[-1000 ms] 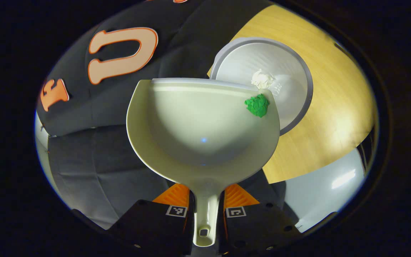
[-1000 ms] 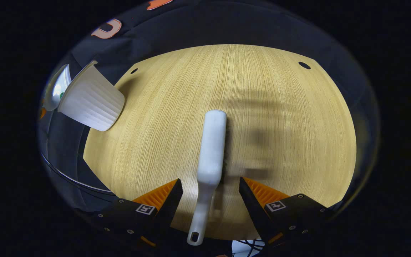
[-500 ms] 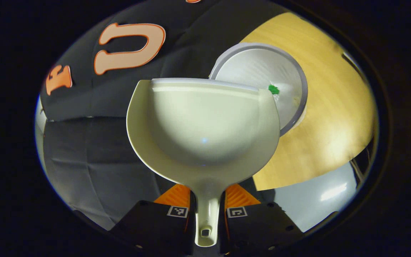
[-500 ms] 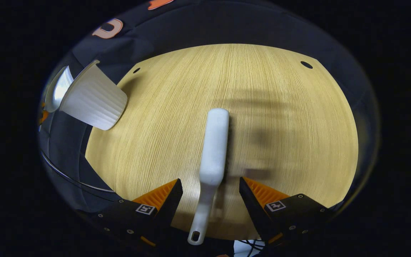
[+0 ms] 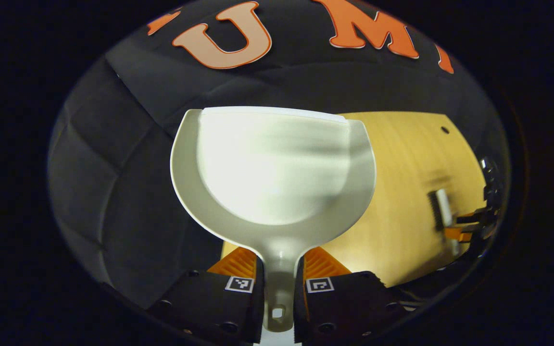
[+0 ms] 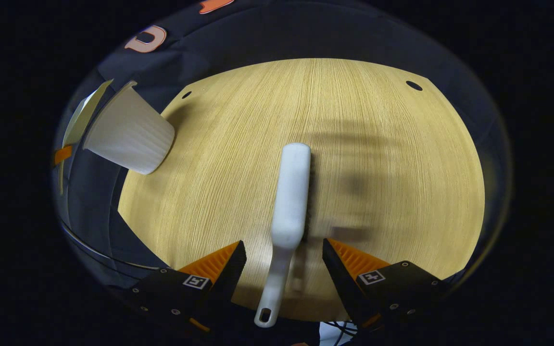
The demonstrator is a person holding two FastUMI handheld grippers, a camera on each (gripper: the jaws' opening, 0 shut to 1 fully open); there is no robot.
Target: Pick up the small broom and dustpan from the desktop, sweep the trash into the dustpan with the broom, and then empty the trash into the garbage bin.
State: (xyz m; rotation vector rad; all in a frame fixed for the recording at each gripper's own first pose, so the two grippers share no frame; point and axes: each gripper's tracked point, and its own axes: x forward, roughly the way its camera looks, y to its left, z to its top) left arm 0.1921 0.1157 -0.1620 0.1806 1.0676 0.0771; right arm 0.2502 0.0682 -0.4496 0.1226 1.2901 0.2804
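Note:
My left gripper [image 5: 279, 262] is shut on the handle of the pale dustpan [image 5: 272, 168], which is held up in front of the booth wall with its scoop bare. The white small broom [image 6: 289, 202] lies on the wooden desktop [image 6: 378, 144], its handle pointing back between the spread fingers of my right gripper [image 6: 284, 250], which is open and not touching it. The left gripper view catches the broom [image 5: 443, 206] and the right gripper [image 5: 469, 230] far off at the right. The white ribbed garbage bin [image 6: 130, 134] stands at the table's left corner, with the dustpan's edge [image 6: 82, 117] just beyond it.
The desktop [image 5: 402, 192] has small dark holes near its far corners [image 6: 414, 85]. Black cloth wall runs behind and left of the table. The table's near left edge drops off beside the bin.
The green and white trash slid off the dustpan into the bin. The left gripper then swung the bare dustpan away from the bin toward the wall. The right gripper barely moved.

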